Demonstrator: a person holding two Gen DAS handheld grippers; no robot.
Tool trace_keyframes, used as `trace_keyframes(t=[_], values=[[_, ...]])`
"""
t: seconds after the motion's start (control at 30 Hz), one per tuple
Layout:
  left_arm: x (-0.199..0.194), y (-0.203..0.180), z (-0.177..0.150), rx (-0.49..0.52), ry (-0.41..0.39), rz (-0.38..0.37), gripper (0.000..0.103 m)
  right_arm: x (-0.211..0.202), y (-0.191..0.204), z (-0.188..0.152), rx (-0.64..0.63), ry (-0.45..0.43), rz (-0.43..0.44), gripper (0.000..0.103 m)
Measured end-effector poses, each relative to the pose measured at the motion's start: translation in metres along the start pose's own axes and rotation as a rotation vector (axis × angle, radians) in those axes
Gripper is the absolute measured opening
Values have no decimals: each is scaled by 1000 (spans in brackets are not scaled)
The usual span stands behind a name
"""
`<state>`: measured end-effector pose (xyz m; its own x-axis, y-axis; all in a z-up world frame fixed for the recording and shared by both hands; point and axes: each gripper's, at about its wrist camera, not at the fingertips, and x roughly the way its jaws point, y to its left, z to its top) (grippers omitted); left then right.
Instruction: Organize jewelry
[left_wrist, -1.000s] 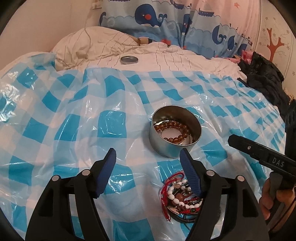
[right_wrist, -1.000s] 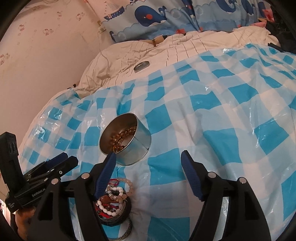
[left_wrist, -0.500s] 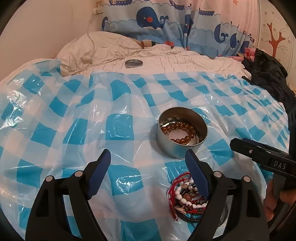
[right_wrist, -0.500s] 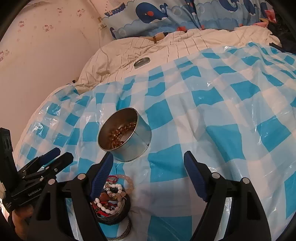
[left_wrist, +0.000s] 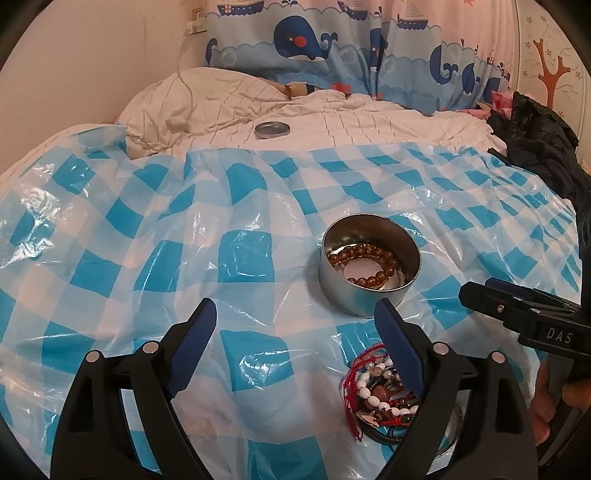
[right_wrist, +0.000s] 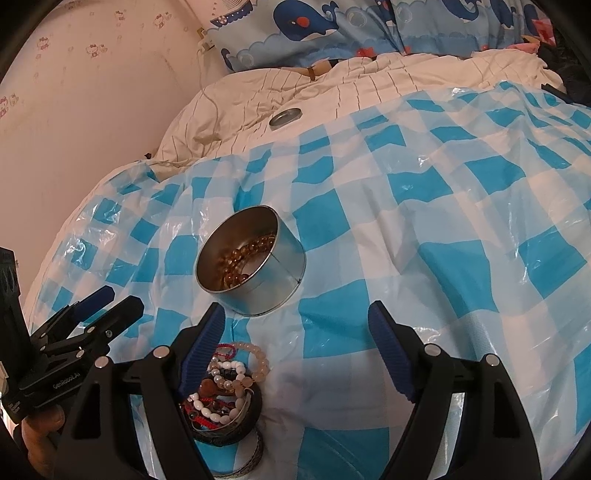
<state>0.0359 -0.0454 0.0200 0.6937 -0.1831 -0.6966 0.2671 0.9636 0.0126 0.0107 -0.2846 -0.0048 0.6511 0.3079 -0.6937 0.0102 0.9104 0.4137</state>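
- Checked plastic sheet (left_wrist: 243, 258) covers the bed.
- Round tin (left_wrist: 369, 291) holds an amber bracelet (left_wrist: 364, 254).
- Jewelry pile (left_wrist: 373, 391) lies just beside the tin.
- Left gripper (left_wrist: 295, 325) and right gripper (right_wrist: 295, 325) have just been opening, both empty.

Blue-and-white checked plastic sheet (left_wrist: 243, 258) spread over a cream quilted duvet (left_wrist: 369, 125). Behind, whale-print blue curtain (left_wrist: 306, 40); crumpled black garment (left_wrist: 535, 136) at right.

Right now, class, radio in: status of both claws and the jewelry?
Left claw and right claw just opened, both empty. Amber bead bracelet in tin. Bracelet pile waiting. Nothing blocking.
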Motion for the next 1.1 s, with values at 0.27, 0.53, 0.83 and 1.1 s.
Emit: trace_keyframes(t=[0.27, 0.53, 0.83, 1.1], values=[[1, -2, -1, 8, -1, 16, 85, 1, 1, 0, -2, 4, 0, 79], [1, -4, 0, 18, 0, 29, 86, 3, 2, -1, -4, 13, 3, 80], [2, -5, -1, 23, 0, 33, 88, 4, 3, -2, -7, 19, 4, 80], [6, 1, -2, -5, 28, -17, 89, 5, 4, -3, -14, 22, 4, 81]])
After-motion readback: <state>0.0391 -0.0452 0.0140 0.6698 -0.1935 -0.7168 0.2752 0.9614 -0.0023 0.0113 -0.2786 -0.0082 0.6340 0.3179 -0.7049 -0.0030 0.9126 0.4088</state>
